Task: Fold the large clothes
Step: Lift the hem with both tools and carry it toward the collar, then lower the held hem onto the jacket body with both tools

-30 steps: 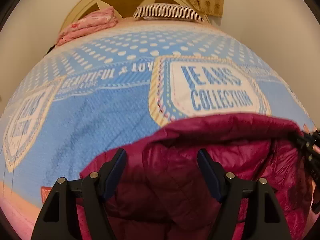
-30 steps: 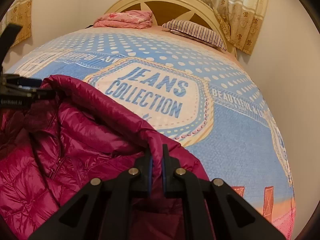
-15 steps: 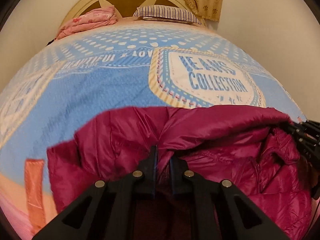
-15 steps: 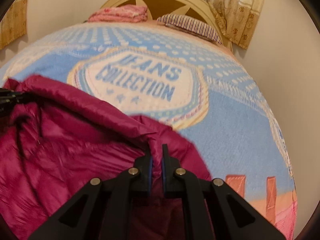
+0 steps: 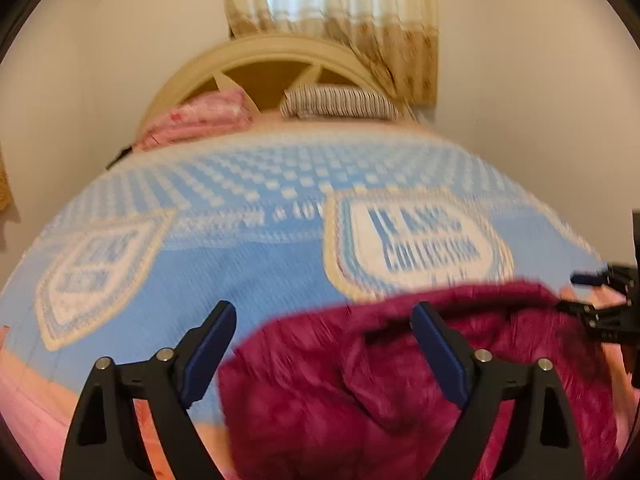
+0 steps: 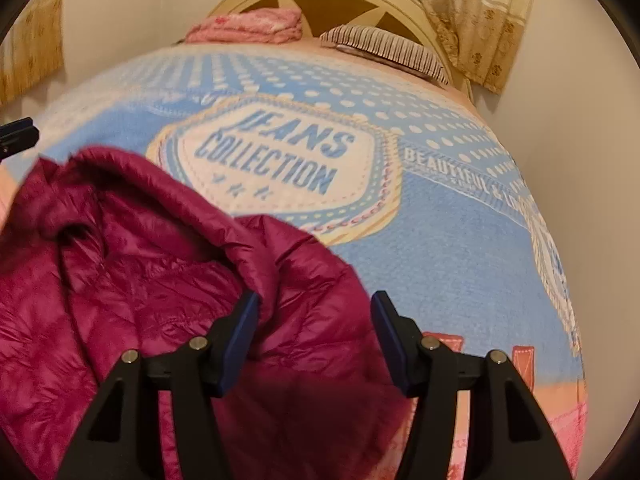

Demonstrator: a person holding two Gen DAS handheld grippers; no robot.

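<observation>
A magenta quilted puffer jacket [image 6: 152, 280] lies bunched on the blue bedspread [image 6: 440, 248]. My right gripper [image 6: 316, 300] hangs just over its right edge. Its jaws are opening, with jacket fabric between the blue pads but not pressed by them. My left gripper [image 5: 322, 316] stands wide above the jacket [image 5: 360, 392], jaws opening, nothing gripped; this view is motion-blurred. The right gripper [image 5: 600, 308] shows at the left wrist view's right edge. One tip of the left gripper [image 6: 16, 136] shows at the right wrist view's left edge.
The bedspread [image 5: 240, 264] bears "JEANS COLLECTION" badges. At the cream headboard [image 5: 272, 60] lie a folded pink cloth [image 5: 200, 120] and a striped pillow [image 5: 340, 102]. A patterned curtain [image 5: 340, 20] hangs behind. Walls close in on both sides of the bed.
Both grippers were shut on the jacket's edge half a second ago and have let go, jaws now apart. The left gripper has risen and drawn left; the jacket has dropped onto the bed.
</observation>
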